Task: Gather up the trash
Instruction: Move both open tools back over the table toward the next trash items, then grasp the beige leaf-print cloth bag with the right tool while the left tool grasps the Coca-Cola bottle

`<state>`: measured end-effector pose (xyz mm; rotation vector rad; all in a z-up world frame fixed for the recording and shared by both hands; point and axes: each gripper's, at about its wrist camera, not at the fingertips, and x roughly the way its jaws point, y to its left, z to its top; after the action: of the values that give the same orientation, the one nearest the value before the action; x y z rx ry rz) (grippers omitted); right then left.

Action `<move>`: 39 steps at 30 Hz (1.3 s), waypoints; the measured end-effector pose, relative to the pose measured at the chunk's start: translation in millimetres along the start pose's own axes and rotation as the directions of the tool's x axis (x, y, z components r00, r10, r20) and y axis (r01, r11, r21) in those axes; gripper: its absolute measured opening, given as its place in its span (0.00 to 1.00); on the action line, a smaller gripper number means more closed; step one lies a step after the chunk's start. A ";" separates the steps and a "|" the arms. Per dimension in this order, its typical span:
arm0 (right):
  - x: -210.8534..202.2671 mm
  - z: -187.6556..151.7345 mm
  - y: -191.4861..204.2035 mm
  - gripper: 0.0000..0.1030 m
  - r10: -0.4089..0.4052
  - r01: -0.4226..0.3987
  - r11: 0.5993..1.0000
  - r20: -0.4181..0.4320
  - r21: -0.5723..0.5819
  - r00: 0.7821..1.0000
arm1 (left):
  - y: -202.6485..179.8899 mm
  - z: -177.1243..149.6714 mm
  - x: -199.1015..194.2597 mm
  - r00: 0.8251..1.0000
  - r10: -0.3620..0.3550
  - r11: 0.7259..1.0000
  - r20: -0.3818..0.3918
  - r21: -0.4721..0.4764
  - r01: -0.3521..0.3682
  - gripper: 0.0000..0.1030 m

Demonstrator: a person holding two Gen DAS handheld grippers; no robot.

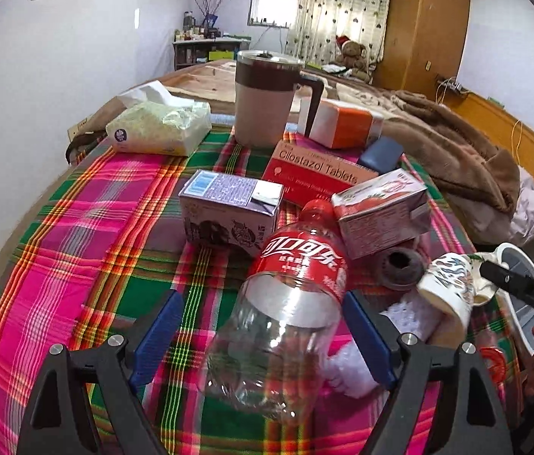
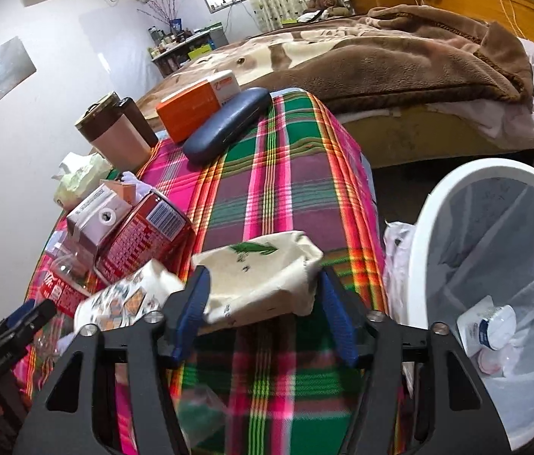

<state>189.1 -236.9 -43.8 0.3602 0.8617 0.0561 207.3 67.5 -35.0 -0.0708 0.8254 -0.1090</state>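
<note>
My plaid tablecloth [image 1: 77,227] is the landmark. Just off its right edge stands the white trash bin [image 2: 437,227], lined with a clear bag and holding a small crushed bottle [image 2: 494,328]. At its far end stands a lidded mug [image 1: 263,98]. Near its middle lies an empty Coca-Cola bottle [image 1: 289,295], cap pointing away; my left gripper [image 1: 259,326] straddles it with jaws open, the right pad just at the bottle. Near the bin-side edge, my right gripper [image 2: 263,303] holds a crumpled paper cup [image 2: 263,276] between its pads, the left one touching; I cannot tell if the right presses.
</note>
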 end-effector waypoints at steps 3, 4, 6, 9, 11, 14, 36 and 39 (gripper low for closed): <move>6.2 4.8 2.5 0.50 0.007 -0.007 1.000 -0.008 0.009 1.000 | 0.2 1.9 5.4 1.000 -0.007 1.000 -0.010 0.006 0.007 0.83; 8.4 6.3 3.5 0.49 0.015 -0.015 1.000 -0.011 0.011 1.000 | -1.0 2.3 6.7 1.000 0.000 1.000 -0.009 0.020 0.000 0.83; 13.1 9.5 8.6 0.42 0.013 -0.013 1.000 -0.014 -0.006 1.000 | -1.7 3.9 12.6 0.999 -0.007 1.000 -0.031 0.029 0.008 0.83; 19.6 14.4 19.8 0.37 0.018 -0.019 0.997 -0.011 -0.079 1.000 | -1.7 3.4 16.8 0.999 -0.012 0.999 -0.045 0.031 0.013 0.83; 23.5 16.1 25.7 0.37 0.038 -0.043 0.991 -0.038 -0.130 0.999 | -2.5 3.9 19.2 0.998 -0.009 0.999 -0.058 0.037 0.011 0.83; 19.6 10.9 25.3 0.38 0.045 -0.050 0.991 -0.049 -0.124 0.998 | -0.5 3.8 23.6 0.997 -0.014 0.999 -0.077 0.029 0.016 0.83; 16.0 -0.9 27.7 0.07 0.002 -0.007 0.996 -0.049 -0.092 0.999 | -3.9 9.6 39.4 0.992 -0.047 0.999 -0.121 0.001 0.047 0.70; 14.2 1.0 27.3 0.06 0.001 -0.005 0.994 -0.038 -0.106 0.999 | -4.8 9.9 36.5 0.993 -0.050 0.999 -0.103 0.000 0.051 0.67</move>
<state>201.8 -208.9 -44.5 0.2613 0.8923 0.1114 238.8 58.4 -54.4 -0.0842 0.9267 -0.1623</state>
